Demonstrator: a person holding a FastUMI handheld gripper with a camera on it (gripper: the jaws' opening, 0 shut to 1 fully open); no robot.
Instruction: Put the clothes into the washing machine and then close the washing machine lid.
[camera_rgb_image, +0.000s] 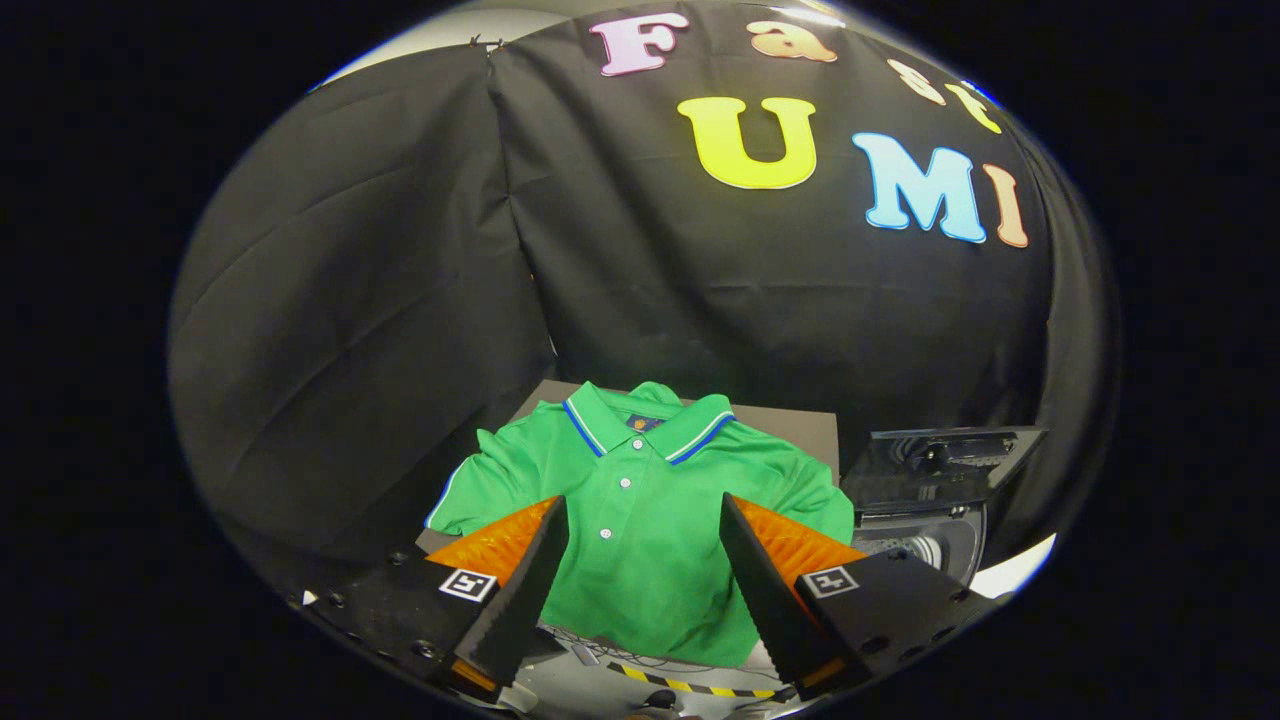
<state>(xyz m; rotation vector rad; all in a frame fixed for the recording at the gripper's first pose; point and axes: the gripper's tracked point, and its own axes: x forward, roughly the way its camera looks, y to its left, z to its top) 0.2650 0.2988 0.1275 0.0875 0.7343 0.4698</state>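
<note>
We hold the gripper (640, 560) with its fingers wide apart and nothing between them, above the green polo shirt (640, 520), which lies flat on the dark table (800, 425) just ahead. We should bunch a thick fold near the placket (thin cloth slips). To the right stands the washing machine (925, 535), its lid (935, 460) raised.

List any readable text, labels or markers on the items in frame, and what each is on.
No readable words on the items.
Neck label inside the green polo shirt collar: too small to read.
Square coded tags on both fingers of the open gripper: patterns, not text.
Washing machine with its lid up: no legible markings.
</note>
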